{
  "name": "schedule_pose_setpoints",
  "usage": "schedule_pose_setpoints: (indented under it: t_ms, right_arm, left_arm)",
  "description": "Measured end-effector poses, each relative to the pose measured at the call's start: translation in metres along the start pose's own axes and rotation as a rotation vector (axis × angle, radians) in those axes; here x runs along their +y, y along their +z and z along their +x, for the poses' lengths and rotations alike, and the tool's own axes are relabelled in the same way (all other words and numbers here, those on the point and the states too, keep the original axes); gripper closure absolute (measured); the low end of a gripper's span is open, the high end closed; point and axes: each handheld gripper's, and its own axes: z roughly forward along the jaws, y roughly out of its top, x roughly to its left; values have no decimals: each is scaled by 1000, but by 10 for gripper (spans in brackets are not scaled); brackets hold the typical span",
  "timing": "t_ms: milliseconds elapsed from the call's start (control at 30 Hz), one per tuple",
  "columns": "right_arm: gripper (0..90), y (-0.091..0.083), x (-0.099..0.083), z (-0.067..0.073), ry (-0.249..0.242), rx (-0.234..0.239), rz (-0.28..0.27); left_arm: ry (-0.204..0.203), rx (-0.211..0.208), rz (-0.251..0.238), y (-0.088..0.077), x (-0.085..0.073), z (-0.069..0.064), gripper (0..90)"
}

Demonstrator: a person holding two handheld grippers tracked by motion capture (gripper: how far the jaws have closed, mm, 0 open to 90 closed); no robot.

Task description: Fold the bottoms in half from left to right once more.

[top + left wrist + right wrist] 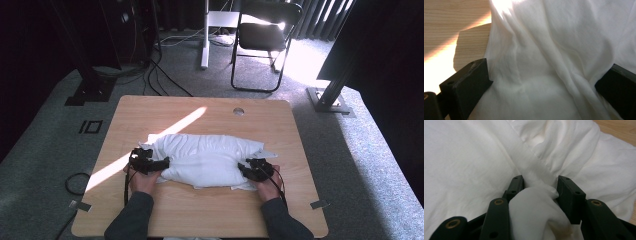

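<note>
Plain white crumpled cloth (205,159), black left gripper (161,163), black right gripper (245,169), light wood-grain table (210,210), dark grey sleeves (131,220), speckled grey carpet (370,165), black folding chair (265,35)

A wooden table (150,107) stands on grey carpet (360,165), crossed by 1 diagonal sunbeam. Behind it sit a black folding chair (265,35), a white desk leg (205,35), dark curtains (320,15) and loose cables (160,70).
</note>
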Motion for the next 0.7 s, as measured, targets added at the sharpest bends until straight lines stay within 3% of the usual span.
schedule_pose_setpoints:
  t_ms: [267,633,700]
  right_arm:
    - [569,0,0,0,-4,0,-3]
    - [569,0,0,1,2,1,-4]
    - [569,0,0,0,4,5,-5]
  left_arm:
    - [-18,80,-7,-4,-8,1,3]
    - [-33,76,-13,-5,-9,6,2]
    - [-13,58,-9,-5,-9,7,4]
